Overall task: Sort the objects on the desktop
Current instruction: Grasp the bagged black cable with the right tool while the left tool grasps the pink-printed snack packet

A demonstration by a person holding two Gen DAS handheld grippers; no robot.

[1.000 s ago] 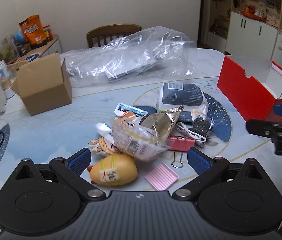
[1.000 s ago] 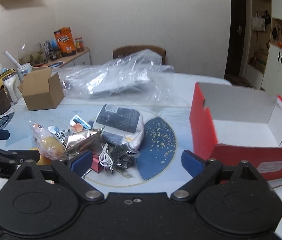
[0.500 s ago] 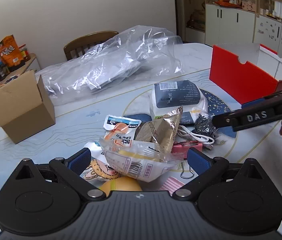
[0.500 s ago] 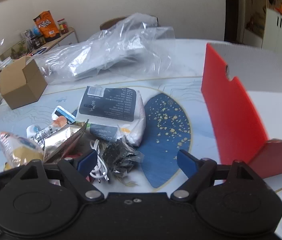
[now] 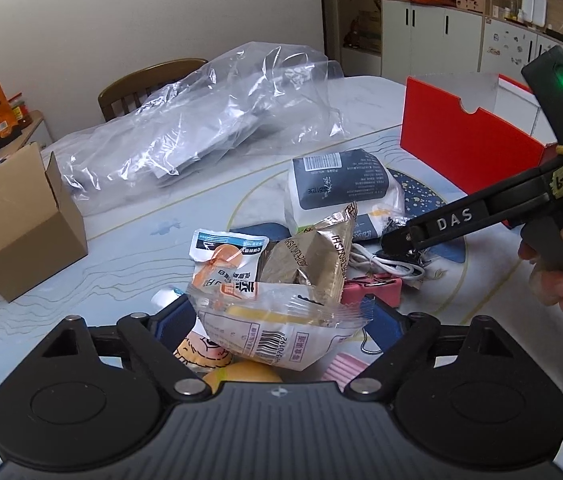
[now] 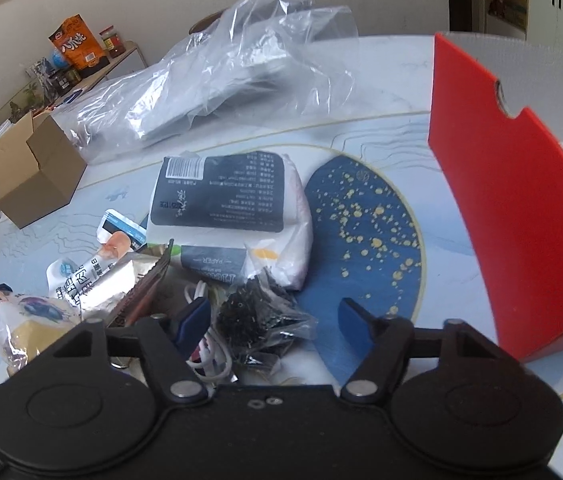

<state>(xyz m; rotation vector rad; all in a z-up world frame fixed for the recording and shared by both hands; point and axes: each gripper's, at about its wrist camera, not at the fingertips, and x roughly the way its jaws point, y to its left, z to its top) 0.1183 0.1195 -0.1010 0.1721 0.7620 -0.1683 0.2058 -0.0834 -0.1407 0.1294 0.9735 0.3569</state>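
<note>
My left gripper (image 5: 277,318) has its jaws spread on either side of the clear snack packet (image 5: 277,330), which sits on top of the clutter pile, well to the left of the red box (image 5: 469,148); whether the pads (image 5: 175,318) already touch the film I cannot tell. I judge that packet light, crinkly and slippery, with a soft cake inside, so I would pinch across its padded middle rather than the sealed edge. My right gripper (image 6: 273,320) is spread wide over the small bag of dark bits (image 6: 259,318), just beside the white cable (image 6: 205,346) and in front of the tissue pack (image 6: 225,204), nearer the red box (image 6: 521,216). That bag looks limp and loose-filled; I would take its gathered top, clear of the cable. The left wrist view shows the right tool from the side with its tip down at the bag, plus a pink clip (image 5: 373,286) and yellow toy (image 5: 241,374). The right view alone shows the bag between its fingers.
</note>
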